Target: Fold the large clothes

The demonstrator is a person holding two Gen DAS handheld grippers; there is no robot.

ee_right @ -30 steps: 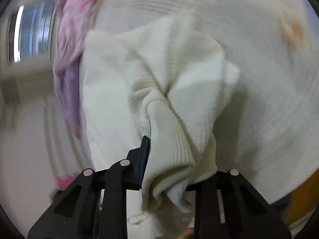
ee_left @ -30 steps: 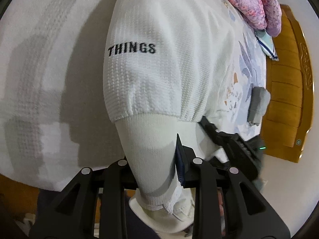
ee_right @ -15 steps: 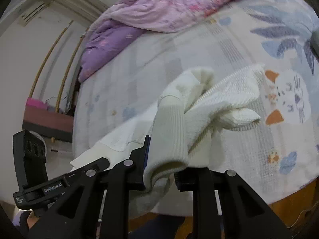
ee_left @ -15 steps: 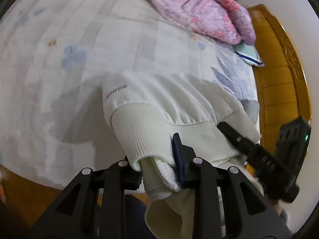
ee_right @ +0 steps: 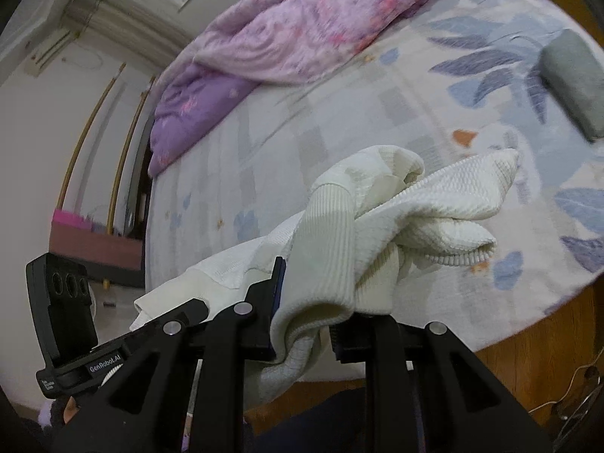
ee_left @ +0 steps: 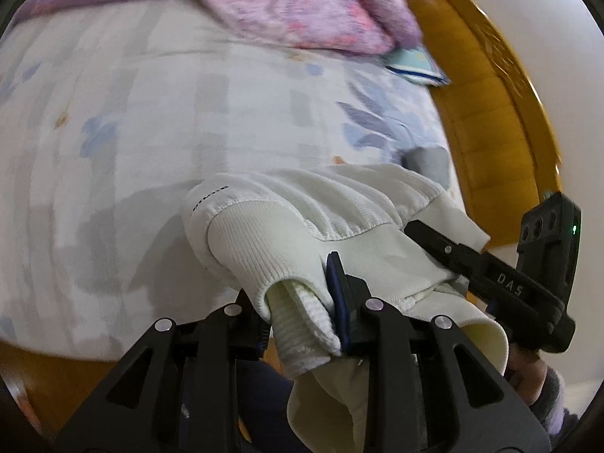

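Note:
A cream white knit sweater [ee_left: 324,204] with ribbed cuffs is bunched at the near edge of the bed. My left gripper [ee_left: 298,302] is shut on its ribbed hem. My right gripper [ee_right: 305,313] is shut on a ribbed cuff of the same sweater [ee_right: 415,204]. The right gripper also shows in the left wrist view [ee_left: 490,275], close on the right. The left gripper shows in the right wrist view [ee_right: 113,355] at lower left. The sweater's far part rests folded on the bedsheet.
The bed has a pale floral sheet [ee_left: 151,113]. A pink and purple quilt [ee_right: 294,37] is heaped at the far side. A grey pouch [ee_right: 570,79] lies on the right. A wooden headboard [ee_left: 490,113] stands at the right. A blue-edged cloth [ee_left: 415,64] lies near it.
Both grippers have pulled the sweater down and back toward the near bed edge. It hung spread in front of the cameras before and now lies bunched on the sheet.

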